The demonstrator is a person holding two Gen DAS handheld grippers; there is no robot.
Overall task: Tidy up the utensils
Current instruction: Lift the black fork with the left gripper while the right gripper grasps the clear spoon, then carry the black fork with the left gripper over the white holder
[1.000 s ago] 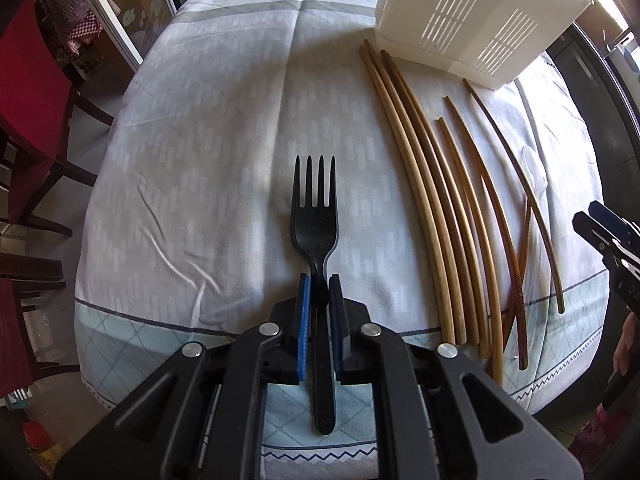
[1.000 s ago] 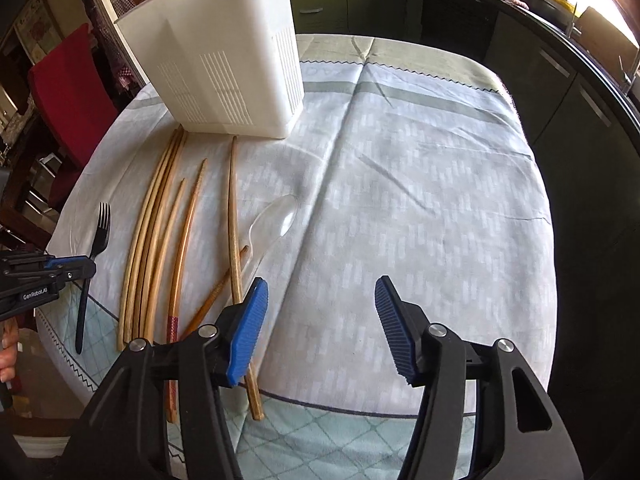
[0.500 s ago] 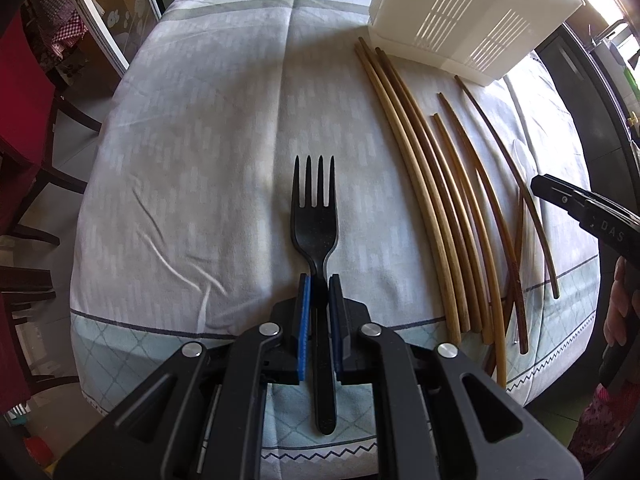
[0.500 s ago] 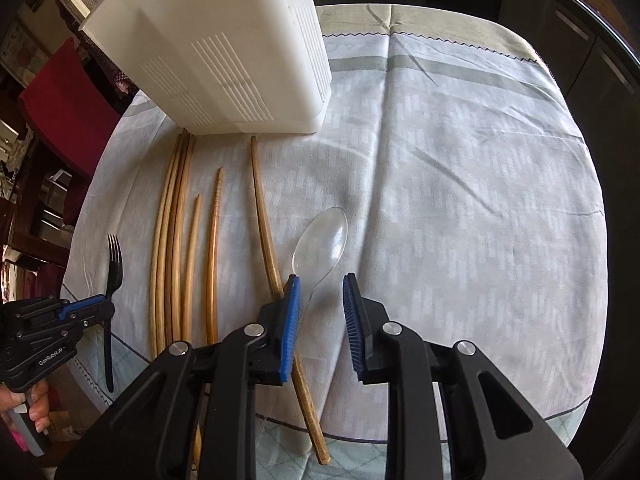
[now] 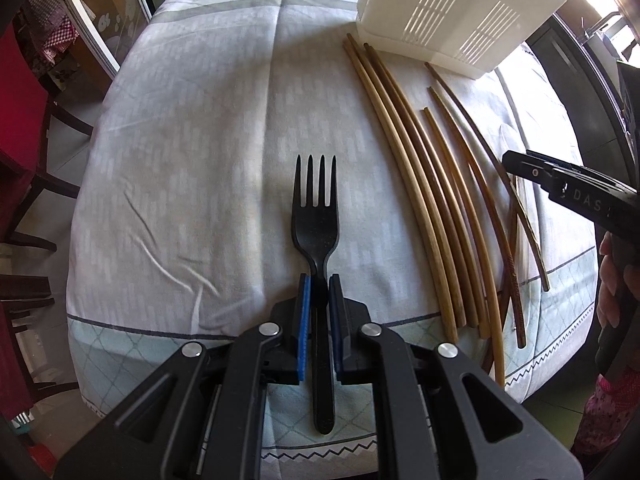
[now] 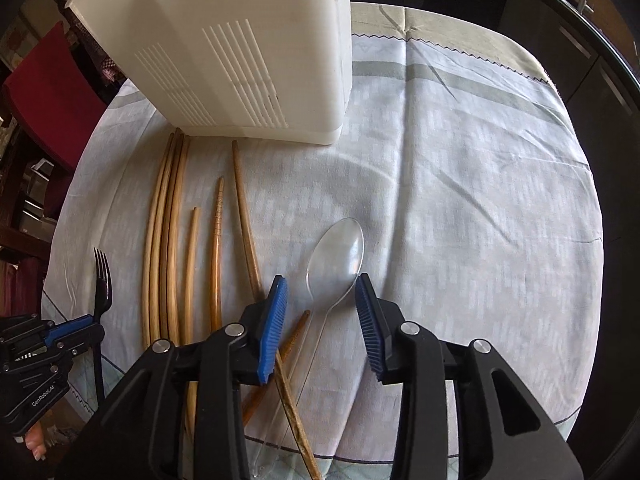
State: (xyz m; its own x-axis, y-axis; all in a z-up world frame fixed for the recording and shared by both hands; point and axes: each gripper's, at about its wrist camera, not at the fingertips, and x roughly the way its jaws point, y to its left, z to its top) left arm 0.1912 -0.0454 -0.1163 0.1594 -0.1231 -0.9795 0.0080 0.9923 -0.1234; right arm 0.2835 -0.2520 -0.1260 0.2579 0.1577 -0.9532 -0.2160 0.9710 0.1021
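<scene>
Left gripper [image 5: 317, 292] clamped on black fork [image 5: 316, 216]; right gripper [image 6: 322, 312] half-open, just widened, straddling clear spoon [image 6: 338, 252] near table's front edge. Next: close on spoon handle.

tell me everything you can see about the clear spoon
The clear spoon looks like see-through plastic, an oval bowl on a thin handle. It lies flat on the pale tablecloth, bowl toward the white caddy, handle running back under the right hand-held gripper. Its neck sits between the open blue pads, which have just been opening and do not press it. Its handle lies against the wooden chopsticks.
</scene>
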